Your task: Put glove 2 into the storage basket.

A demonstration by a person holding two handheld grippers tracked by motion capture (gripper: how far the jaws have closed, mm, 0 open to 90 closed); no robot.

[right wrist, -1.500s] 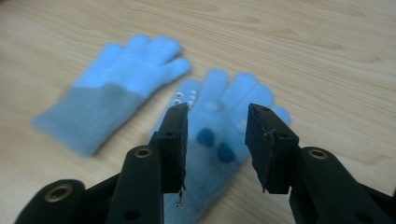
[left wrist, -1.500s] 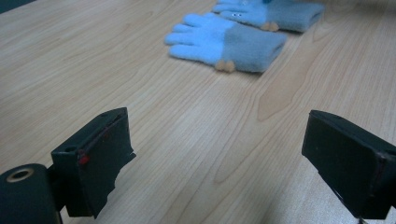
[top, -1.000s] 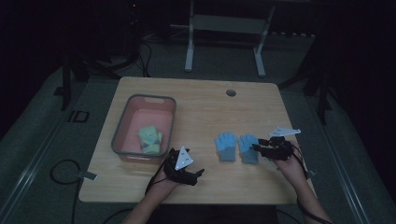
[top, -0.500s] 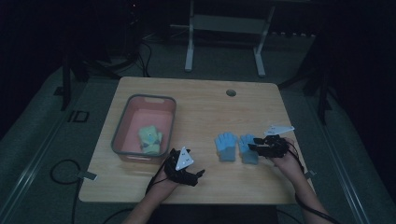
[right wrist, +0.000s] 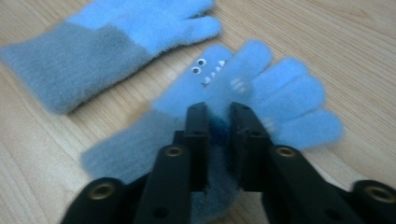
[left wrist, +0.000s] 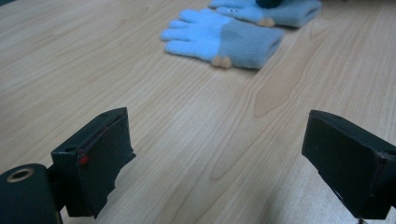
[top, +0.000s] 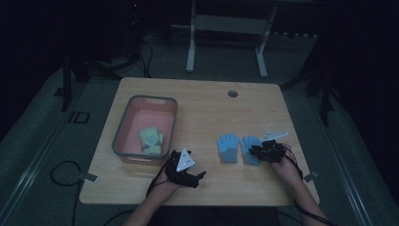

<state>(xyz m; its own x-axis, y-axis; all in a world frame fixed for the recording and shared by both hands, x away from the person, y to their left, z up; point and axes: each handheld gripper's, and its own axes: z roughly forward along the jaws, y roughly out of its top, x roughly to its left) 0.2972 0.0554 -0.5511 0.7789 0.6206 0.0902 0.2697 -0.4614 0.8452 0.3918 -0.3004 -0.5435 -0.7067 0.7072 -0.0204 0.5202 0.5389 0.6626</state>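
Since the earlier frame the right gripper [right wrist: 218, 116] has sunk onto the nearer blue glove [right wrist: 243, 98], its jaws just closing to pinch a fold of fleece. Its own view shows tiny eyes on that glove (lost from above). The left gripper [left wrist: 219, 163] rests gaping on the table [top: 202, 108], the second glove [left wrist: 224, 37] ahead.

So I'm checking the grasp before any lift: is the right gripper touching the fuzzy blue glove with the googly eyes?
Touching. The right gripper view shows the right gripper with its jaws just closed, pinching fabric of the fuzzy blue glove with googly eyes.
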